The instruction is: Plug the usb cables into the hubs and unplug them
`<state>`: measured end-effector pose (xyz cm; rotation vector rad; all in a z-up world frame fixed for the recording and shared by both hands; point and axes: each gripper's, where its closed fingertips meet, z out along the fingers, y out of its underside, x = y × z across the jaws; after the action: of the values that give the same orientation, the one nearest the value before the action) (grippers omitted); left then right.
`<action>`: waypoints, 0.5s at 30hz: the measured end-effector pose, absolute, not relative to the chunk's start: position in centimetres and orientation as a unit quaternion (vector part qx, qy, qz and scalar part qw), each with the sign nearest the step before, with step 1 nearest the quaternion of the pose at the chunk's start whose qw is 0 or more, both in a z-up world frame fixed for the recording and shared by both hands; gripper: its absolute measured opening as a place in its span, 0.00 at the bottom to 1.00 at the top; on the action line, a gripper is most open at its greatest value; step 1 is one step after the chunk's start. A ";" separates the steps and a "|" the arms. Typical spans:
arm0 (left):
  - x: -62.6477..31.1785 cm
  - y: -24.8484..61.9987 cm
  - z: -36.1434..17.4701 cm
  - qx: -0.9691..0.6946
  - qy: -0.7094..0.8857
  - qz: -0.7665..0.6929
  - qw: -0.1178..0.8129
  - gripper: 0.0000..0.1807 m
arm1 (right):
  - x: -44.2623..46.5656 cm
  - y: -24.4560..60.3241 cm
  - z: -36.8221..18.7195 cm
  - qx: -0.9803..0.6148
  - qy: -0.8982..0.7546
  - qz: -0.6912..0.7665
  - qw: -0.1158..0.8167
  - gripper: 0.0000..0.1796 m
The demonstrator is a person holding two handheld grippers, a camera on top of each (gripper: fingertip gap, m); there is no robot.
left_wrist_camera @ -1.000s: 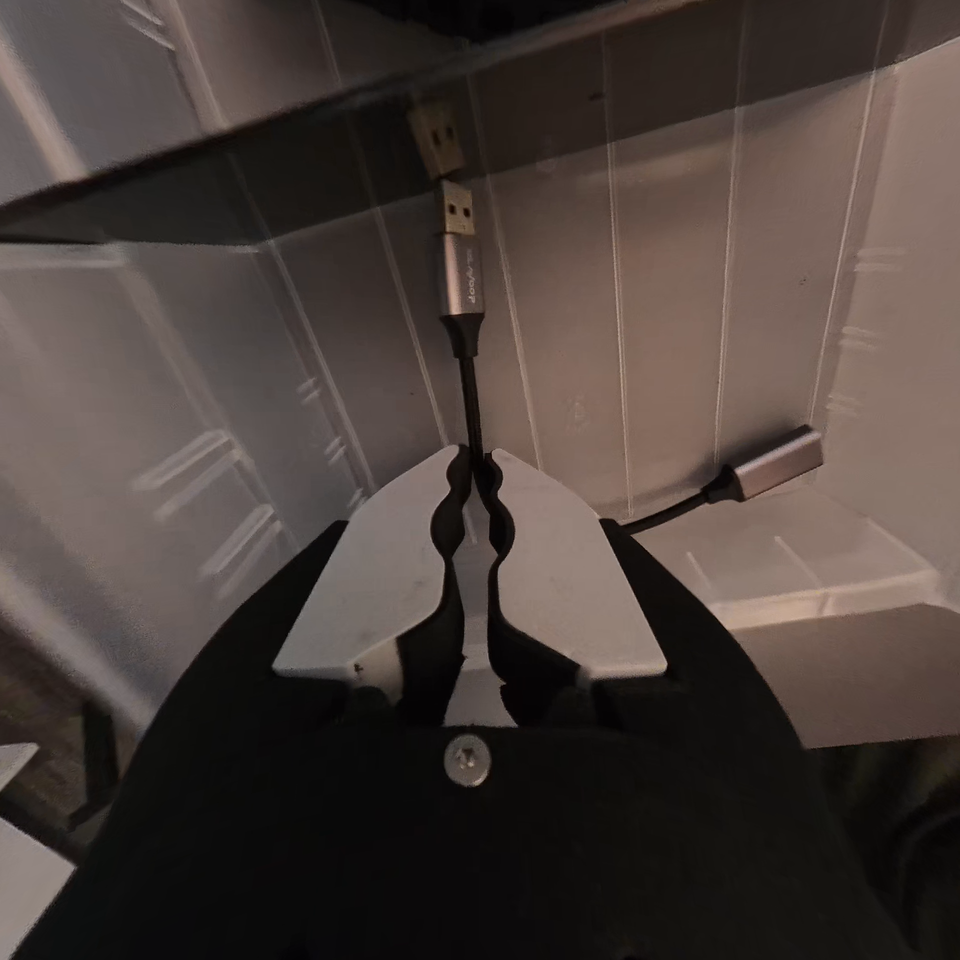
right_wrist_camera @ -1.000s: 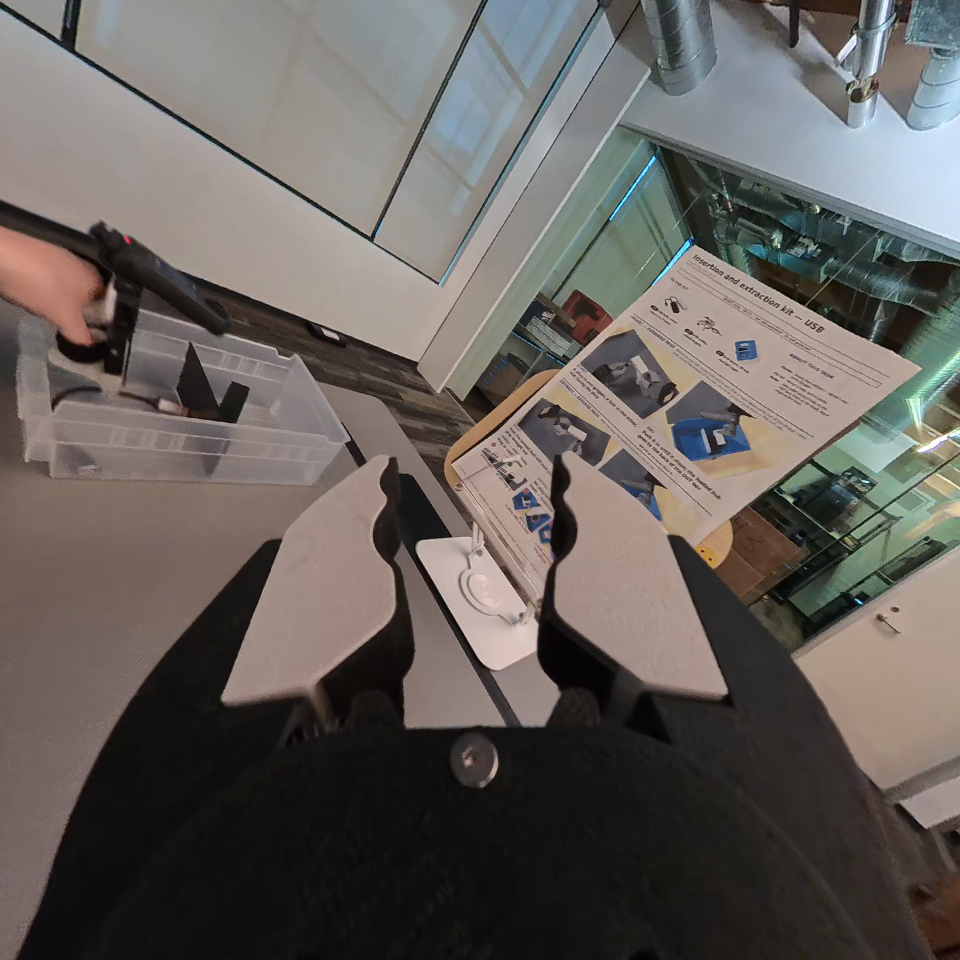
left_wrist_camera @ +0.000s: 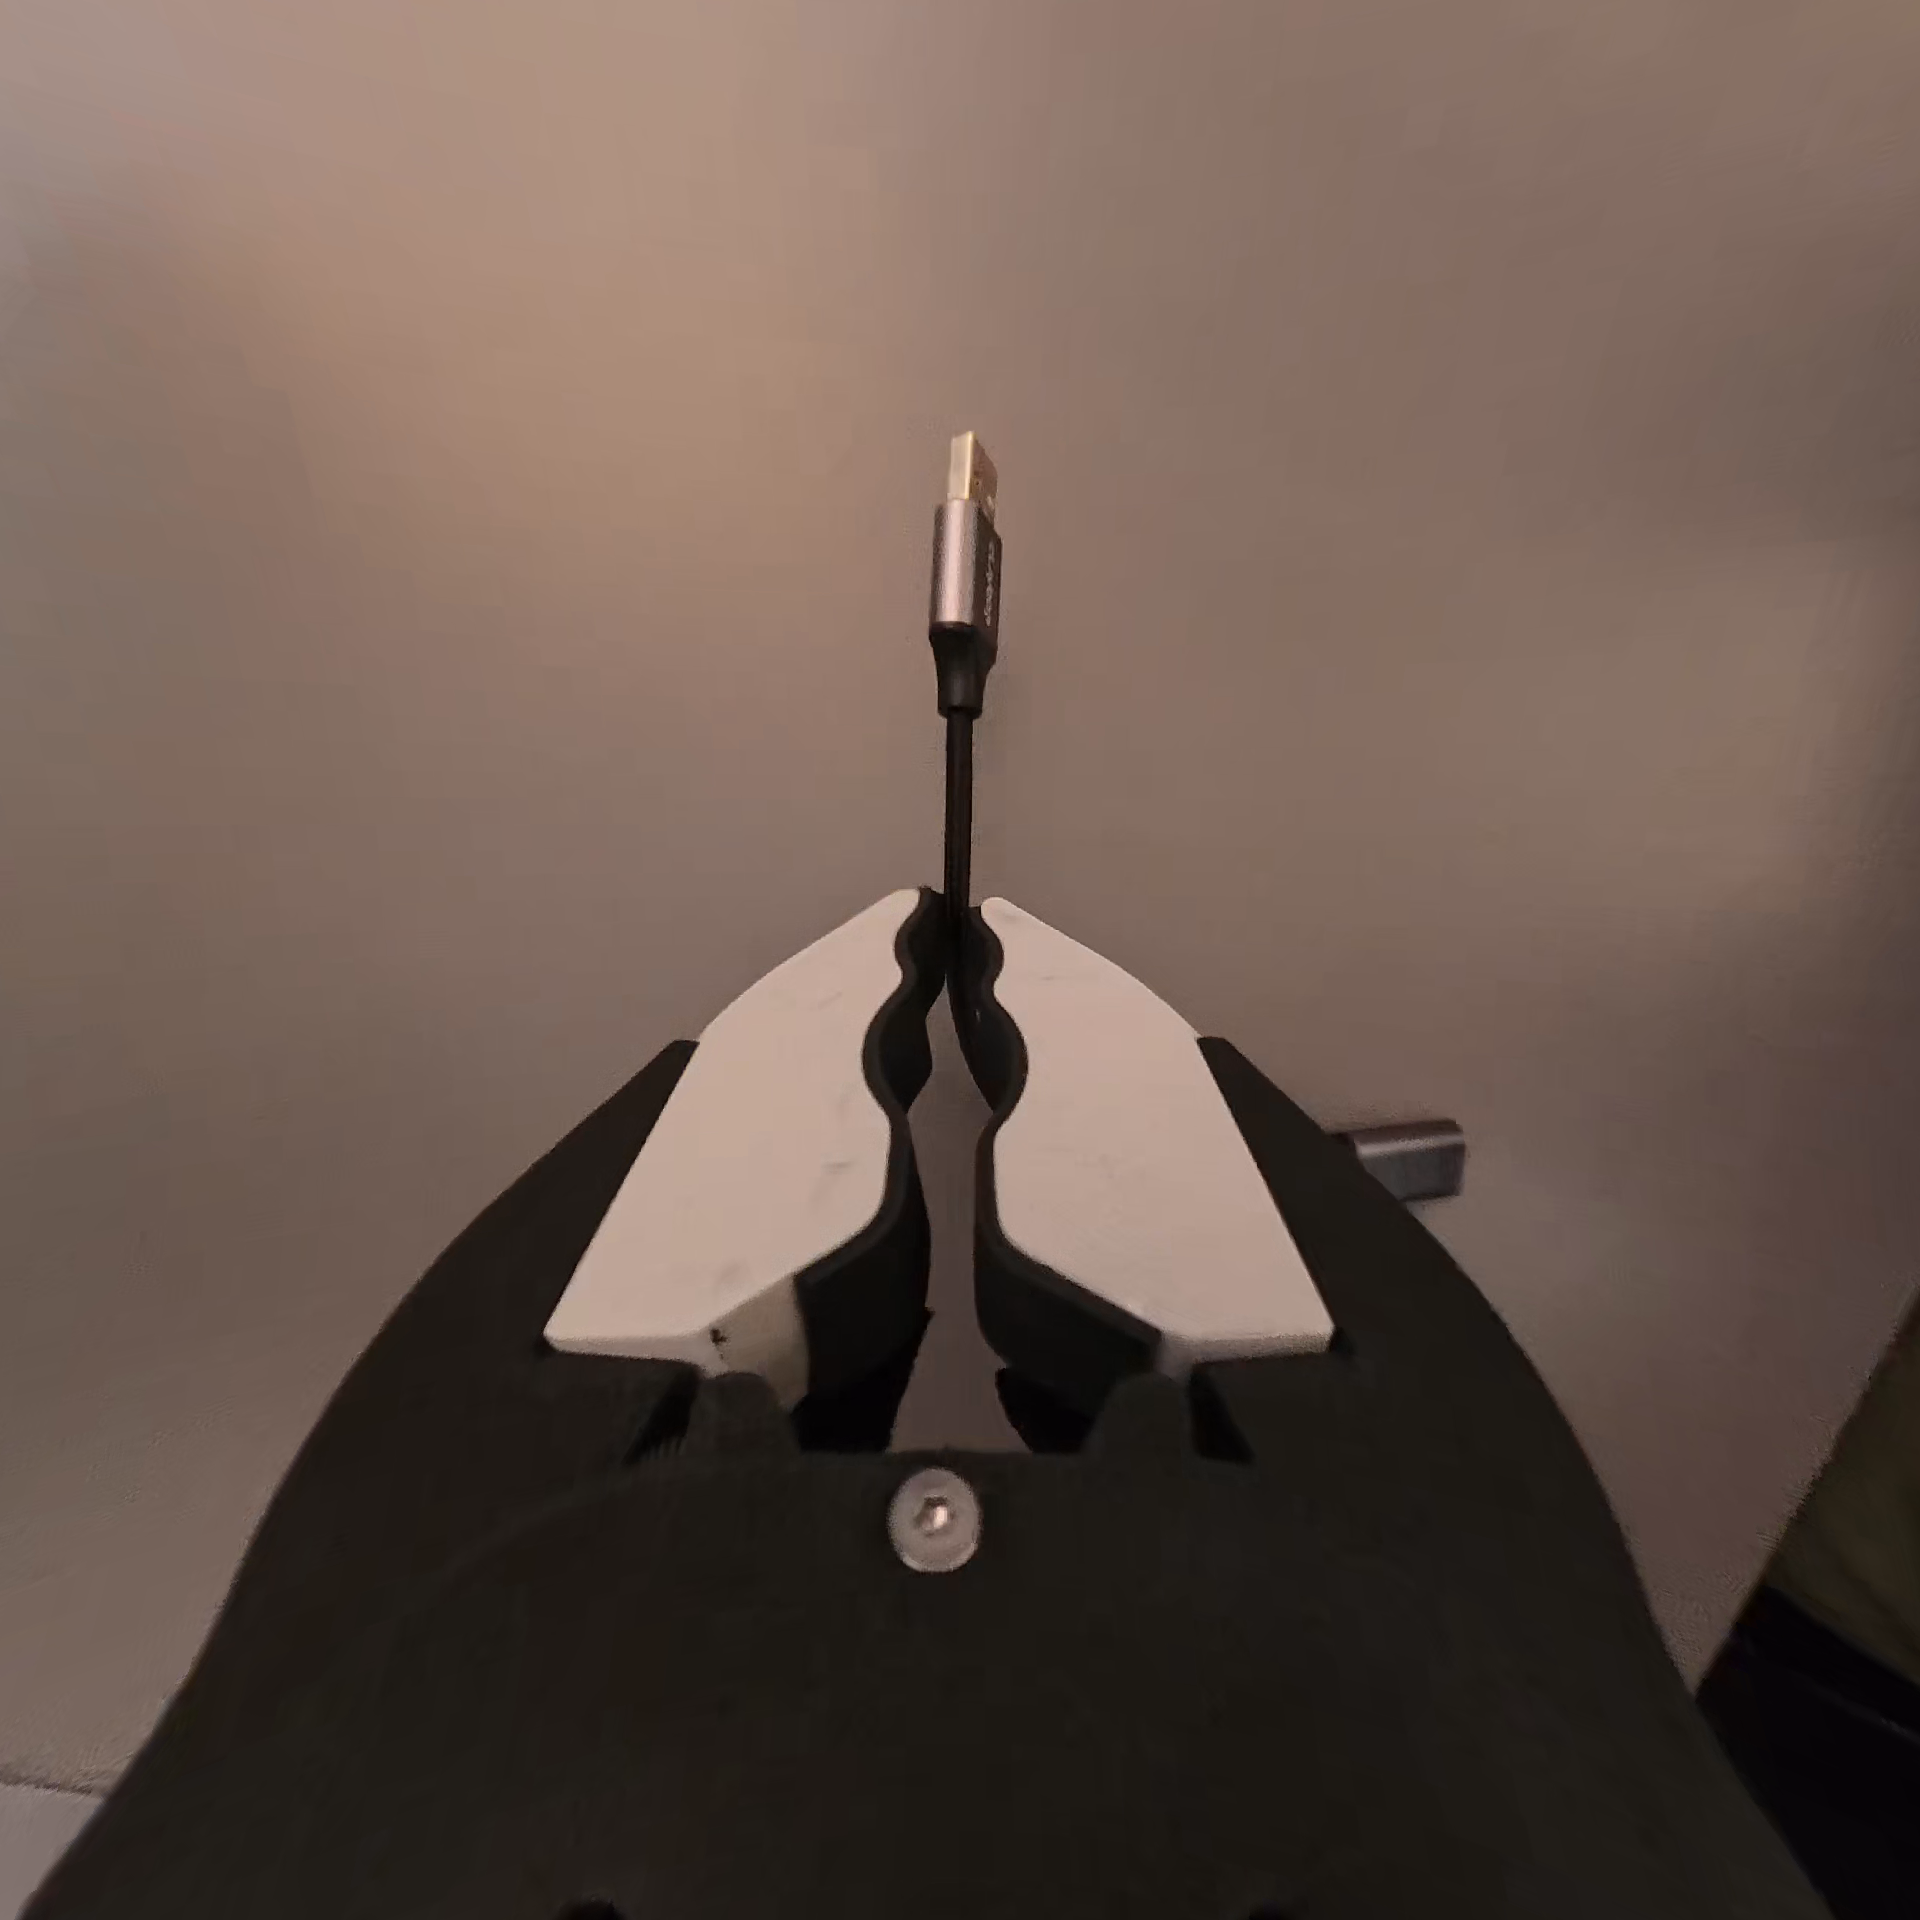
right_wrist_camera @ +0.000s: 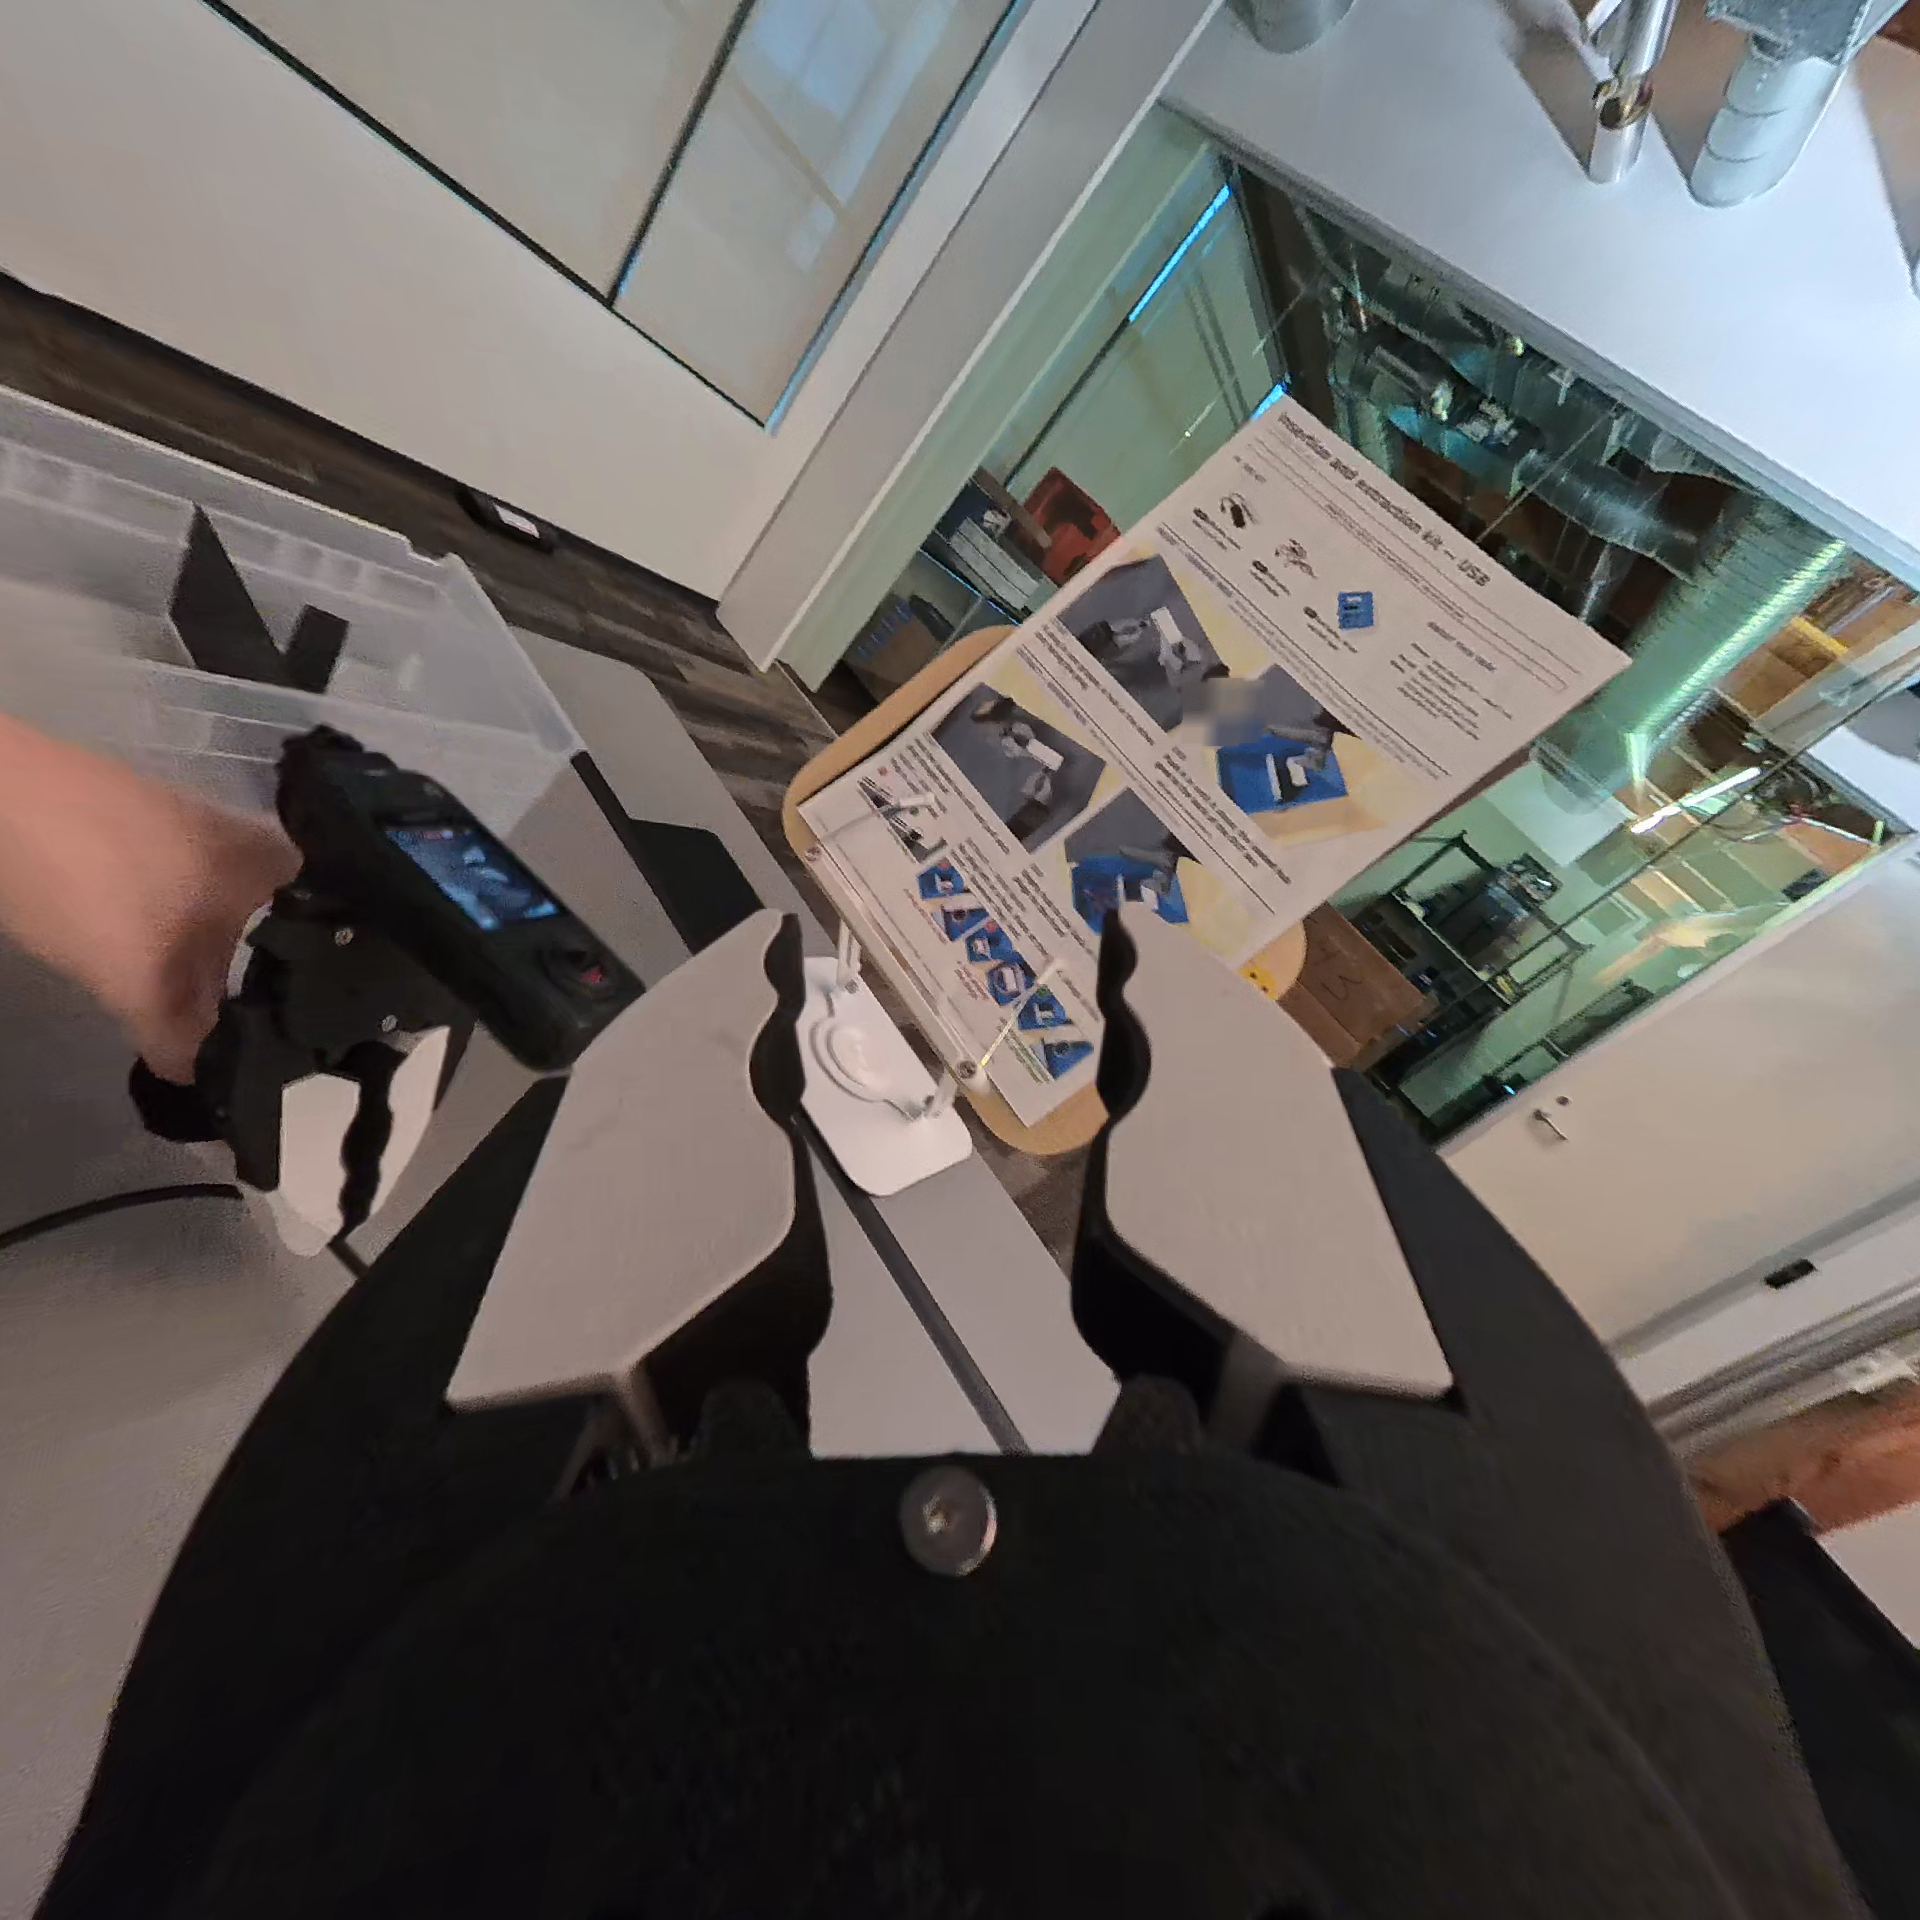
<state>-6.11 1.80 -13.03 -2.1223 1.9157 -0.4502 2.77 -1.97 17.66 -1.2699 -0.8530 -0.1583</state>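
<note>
In the left wrist view, the left gripper (left_wrist_camera: pixel 951 904) was clamped at its tips on the black braided cord of a USB cable (left_wrist_camera: pixel 958 800). The cord stood straight up beyond the fingertips and ended in a grey metal plug (left_wrist_camera: pixel 966 561) with a gold-coloured tip, held above a plain grey table (left_wrist_camera: pixel 416 520). The cable's other end, a grey connector (left_wrist_camera: pixel 1408 1155), showed just past the right finger, low at the right. No hub appeared in this view.

In the right wrist view, the right gripper (right_wrist_camera: pixel 948 940) stood wide open with nothing between its pale fingers (right_wrist_camera: pixel 665 1164). At the near left, a person's hand (right_wrist_camera: pixel 125 883) held the other gripper, black with a camera (right_wrist_camera: pixel 468 883) on top, blurred, with a thin black cord trailing leftward from its tips across the table. Farther left sat a clear plastic bin (right_wrist_camera: pixel 416 665) with a black divider (right_wrist_camera: pixel 249 623) inside. Straight ahead, beyond the fingers, an instruction sheet (right_wrist_camera: pixel 1195 748) leaned on a white stand (right_wrist_camera: pixel 883 1101) at the table's far edge, with a round wooden stool top (right_wrist_camera: pixel 1060 1127) behind it.
</note>
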 end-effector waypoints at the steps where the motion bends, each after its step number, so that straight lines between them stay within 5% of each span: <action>1: -6.1 2.1 -13.8 -0.724 0.665 -0.141 0.117 0.01 | 3.2 -1.9 17.7 -0.576 -0.381 -0.074 0.719 0.30; 8: -5.7 2.8 -15.1 -0.724 0.656 -0.187 0.104 0.02 | 4.7 -1.2 17.6 -0.585 -0.369 -0.080 0.717 0.30; 10: -5.8 3.3 -13.5 -0.724 0.641 -0.215 0.136 0.12 | 5.1 -1.1 17.5 -0.588 -0.367 -0.087 0.716 0.30; 15: -12.1 7.8 -4.8 -0.700 0.634 -0.145 0.294 0.18 | 6.0 -1.0 17.7 -0.589 -0.357 -0.085 0.720 0.30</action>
<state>-12.13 7.84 -4.82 -1.8644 1.6890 -0.3864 6.00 -0.95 17.67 -1.3009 -0.7891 -0.1889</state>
